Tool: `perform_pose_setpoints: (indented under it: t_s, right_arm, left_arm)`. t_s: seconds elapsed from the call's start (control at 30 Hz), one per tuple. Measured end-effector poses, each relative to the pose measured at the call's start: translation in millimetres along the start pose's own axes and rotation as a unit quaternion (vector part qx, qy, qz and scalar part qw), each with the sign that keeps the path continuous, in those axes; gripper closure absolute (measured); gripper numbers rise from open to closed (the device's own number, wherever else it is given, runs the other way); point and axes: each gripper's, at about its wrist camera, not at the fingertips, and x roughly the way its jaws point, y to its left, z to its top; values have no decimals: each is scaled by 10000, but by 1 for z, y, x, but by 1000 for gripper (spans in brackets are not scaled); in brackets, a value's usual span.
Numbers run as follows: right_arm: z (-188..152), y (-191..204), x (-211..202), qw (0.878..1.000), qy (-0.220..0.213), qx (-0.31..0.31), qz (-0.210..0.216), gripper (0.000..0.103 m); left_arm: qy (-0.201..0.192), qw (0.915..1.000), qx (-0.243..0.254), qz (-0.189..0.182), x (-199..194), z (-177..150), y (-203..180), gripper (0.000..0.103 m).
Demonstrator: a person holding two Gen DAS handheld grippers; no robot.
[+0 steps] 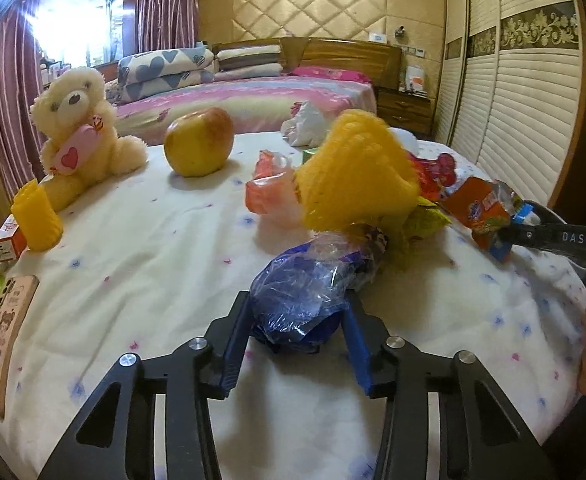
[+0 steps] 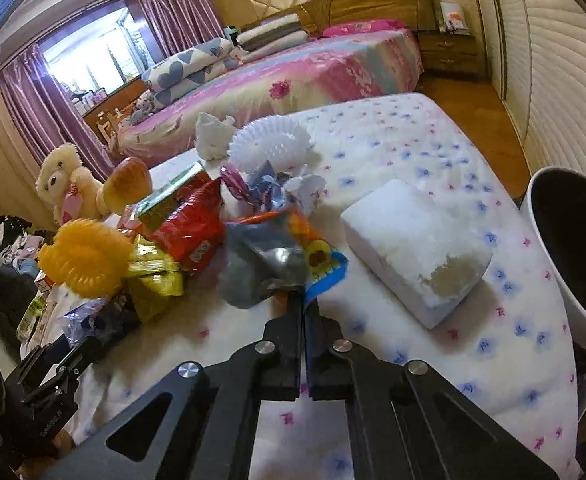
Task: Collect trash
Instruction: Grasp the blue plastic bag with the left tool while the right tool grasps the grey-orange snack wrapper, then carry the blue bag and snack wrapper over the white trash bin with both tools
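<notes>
My left gripper (image 1: 299,320) is shut on a crumpled blue plastic bag (image 1: 301,292) just above the white floral tablecloth (image 1: 153,260). My right gripper (image 2: 303,292) is shut on an orange-and-silver snack wrapper (image 2: 269,256); the same wrapper (image 1: 481,208) shows at the right of the left wrist view, pinched by the right gripper's fingers (image 1: 533,232). A trash pile lies between them: yellow foam net (image 1: 357,176), red wrapper (image 2: 189,224), gold-green wrapper (image 2: 153,276), pink bag (image 1: 269,188). A white bin (image 2: 565,256) with a dark inside stands at the table's right edge.
A teddy bear (image 1: 77,128), an apple (image 1: 199,142), a yellow foam sleeve (image 1: 37,216) and small boxes (image 1: 1,320) sit on the left. A white foam block (image 2: 413,248), white foam net (image 2: 269,144) and tissue (image 2: 213,136) lie on the table. A bed (image 2: 293,76) is behind.
</notes>
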Motion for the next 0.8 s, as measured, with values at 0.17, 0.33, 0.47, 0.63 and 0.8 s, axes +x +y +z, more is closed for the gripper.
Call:
perform_pose_setpoints:
  t_s: [0.17, 0.33, 0.47, 0.63, 0.8]
  right_arm:
    - [-5, 2, -16, 9998, -143, -120, 38, 103]
    - [-9, -5, -38, 9995, -310, -76, 58, 103]
    - [-12, -13, -52, 9991, -413, -24, 28, 103]
    - [-15, -27, -67, 9987, -515, 66, -14, 103]
    - [-19, -45, -81, 9979, -595, 213, -147, 103]
  left_arm:
    - [-105, 9998, 21, -162, -20, -3, -8, 62]
    - [-226, 9989, 127, -402, -39, -3, -19, 62]
    - [-273, 9976, 260, -579, -47, -4, -32, 62]
    - [-210, 9959, 397, -779, -44, 3, -51, 62]
    - [-205, 9937, 623, -913, -38, 12, -71, 63]
